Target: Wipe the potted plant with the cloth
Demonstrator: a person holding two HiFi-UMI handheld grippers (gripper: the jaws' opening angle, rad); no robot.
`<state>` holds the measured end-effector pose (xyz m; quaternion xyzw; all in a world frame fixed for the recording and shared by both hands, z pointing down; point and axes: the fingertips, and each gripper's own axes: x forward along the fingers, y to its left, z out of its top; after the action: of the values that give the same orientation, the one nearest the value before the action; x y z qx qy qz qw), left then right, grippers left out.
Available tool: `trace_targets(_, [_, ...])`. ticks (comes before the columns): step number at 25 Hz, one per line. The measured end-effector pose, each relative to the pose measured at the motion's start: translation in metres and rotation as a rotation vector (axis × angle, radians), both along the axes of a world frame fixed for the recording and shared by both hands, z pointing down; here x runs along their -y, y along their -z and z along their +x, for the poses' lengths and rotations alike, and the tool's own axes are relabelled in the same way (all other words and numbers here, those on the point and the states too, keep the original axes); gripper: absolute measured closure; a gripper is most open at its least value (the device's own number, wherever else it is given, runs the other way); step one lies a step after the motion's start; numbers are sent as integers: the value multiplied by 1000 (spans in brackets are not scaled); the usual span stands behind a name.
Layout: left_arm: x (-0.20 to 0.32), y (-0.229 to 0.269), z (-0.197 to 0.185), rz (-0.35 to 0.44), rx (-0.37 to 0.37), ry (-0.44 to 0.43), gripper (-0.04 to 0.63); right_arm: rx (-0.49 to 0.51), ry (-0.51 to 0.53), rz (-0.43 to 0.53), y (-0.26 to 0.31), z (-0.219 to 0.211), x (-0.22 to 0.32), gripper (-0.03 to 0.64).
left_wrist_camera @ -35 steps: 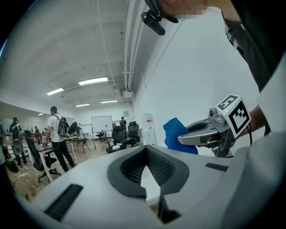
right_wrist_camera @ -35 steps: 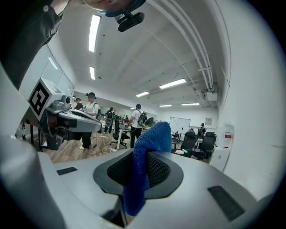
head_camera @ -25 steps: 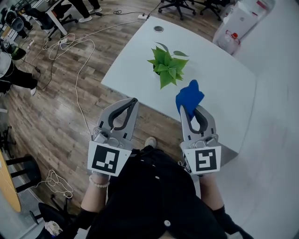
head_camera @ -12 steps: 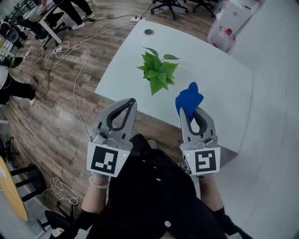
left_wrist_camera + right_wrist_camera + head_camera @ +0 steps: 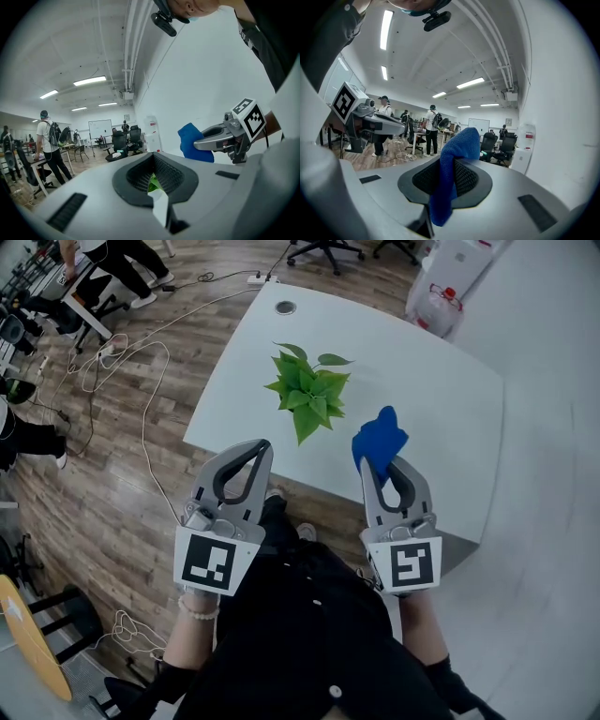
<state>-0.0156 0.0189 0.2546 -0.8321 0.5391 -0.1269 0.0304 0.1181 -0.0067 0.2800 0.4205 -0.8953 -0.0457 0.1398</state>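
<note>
A small green potted plant stands on the white table in the head view; a few of its leaves show through the left gripper's jaws. My right gripper is shut on a blue cloth, which bunches up above the tips, just right of the plant and nearer me. The same cloth hangs between the jaws in the right gripper view. My left gripper is shut and holds nothing, at the table's near edge, left of and below the plant.
Cables trail over the wooden floor left of the table. Office chairs stand beyond its far end, and a water bottle at the far right. People stand by desks at the upper left. A round grommet sits in the tabletop.
The table and plant have slid left and toward me in the head view as I step closer. Both grippers keep their pose, the cloth still clamped in the right one.
</note>
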Motion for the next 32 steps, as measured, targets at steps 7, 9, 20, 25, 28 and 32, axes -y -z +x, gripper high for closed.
trace_targets(7, [34, -15, -14, -41, -19, -57, 581, -15, -71, -24, -12, -8, 33, 534])
trace_targets(9, [44, -17, -20, -45, -24, -63, 581, -23, -87, -32, -14, -11, 42, 532])
trace_targets(20, [95, -38, -53, -97, -57, -112, 580, -62, -182, -81, -38, -18, 81, 532])
trace_targets(25, [111, -54, -61, -131, -75, -154, 580, -82, -210, -91, -56, -16, 97, 532])
trace_targets(28, [118, -62, -64, -156, -78, -186, 579, -131, -197, -128, -67, -20, 103, 532])
trace_targets(32, [126, -81, -61, -157, -33, -300, 501, -129, -198, -167, -84, -17, 114, 532])
